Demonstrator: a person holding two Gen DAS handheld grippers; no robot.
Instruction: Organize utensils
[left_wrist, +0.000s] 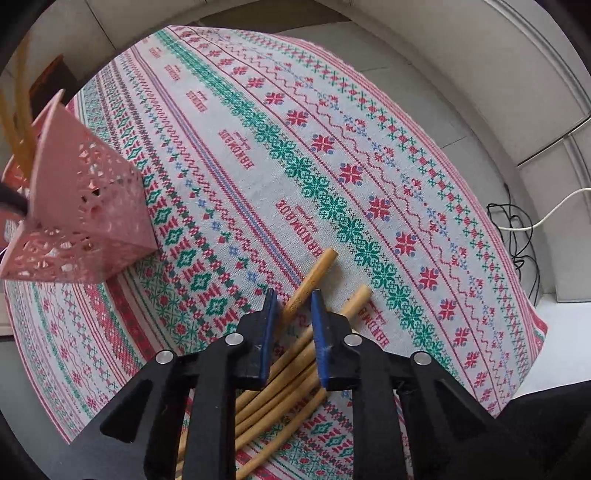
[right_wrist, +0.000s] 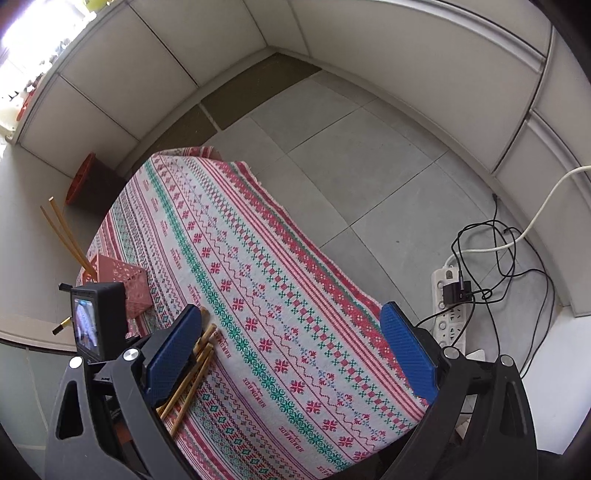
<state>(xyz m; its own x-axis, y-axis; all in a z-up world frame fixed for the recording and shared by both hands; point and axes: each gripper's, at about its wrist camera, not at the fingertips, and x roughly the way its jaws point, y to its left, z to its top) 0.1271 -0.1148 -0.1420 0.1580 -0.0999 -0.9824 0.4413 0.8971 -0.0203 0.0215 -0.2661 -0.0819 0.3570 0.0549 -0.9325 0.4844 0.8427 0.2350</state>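
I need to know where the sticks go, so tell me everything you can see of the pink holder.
The pink holder is a square, open-topped box, plastic by its look, with walls pierced in a lace-like cutout pattern. It stands upright on the patterned tablecloth near the table's far left edge. Two chopsticks already lean out of it. No gripper touches it.

Table covered by a white woven tablecloth (left_wrist: 280, 155) (right_wrist: 258, 266) with red and green cross-stitch bands. On it: a pink perforated square holder (left_wrist: 88, 206) (right_wrist: 127, 284) near one edge, two chopsticks standing inside, and a loose bundle of tan wooden chopsticks (left_wrist: 291, 373) (right_wrist: 195, 365) lying flat, well apart from the holder.
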